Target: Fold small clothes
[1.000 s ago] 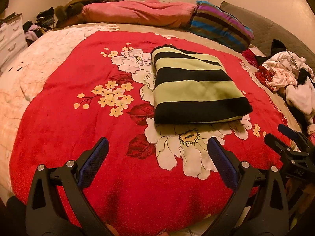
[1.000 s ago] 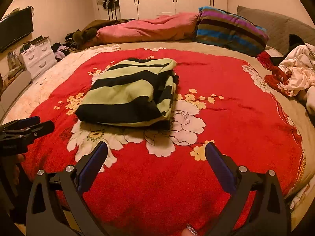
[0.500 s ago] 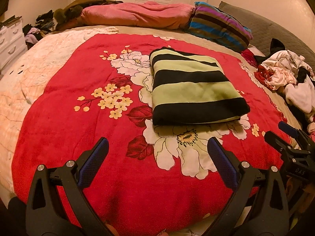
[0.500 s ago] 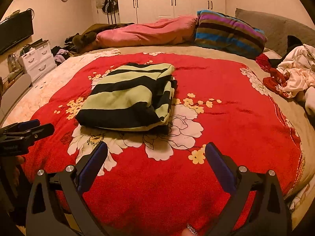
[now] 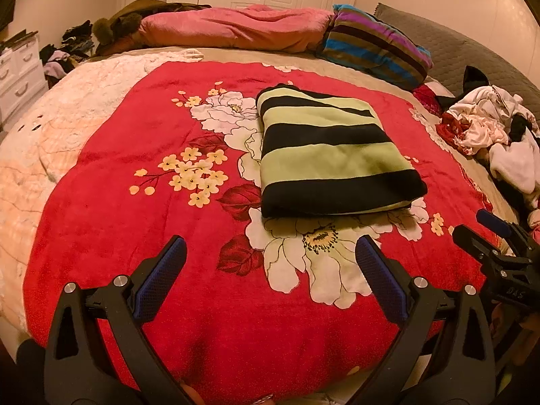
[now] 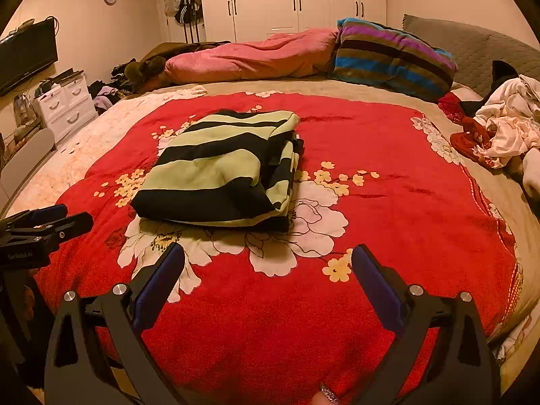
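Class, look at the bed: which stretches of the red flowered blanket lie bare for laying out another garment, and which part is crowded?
Bare: the red flowered blanket between the folded green-and-black striped garment and the heap of white and red unfolded clothes; also the near strip before both open grippers. Crowded: that heap's edge, and the far side with the pink quilt.

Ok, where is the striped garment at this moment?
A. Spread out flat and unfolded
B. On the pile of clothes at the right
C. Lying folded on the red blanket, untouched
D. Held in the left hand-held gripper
C: the striped garment lies folded on the red blanket, with both hand-held grippers open and clear of it.
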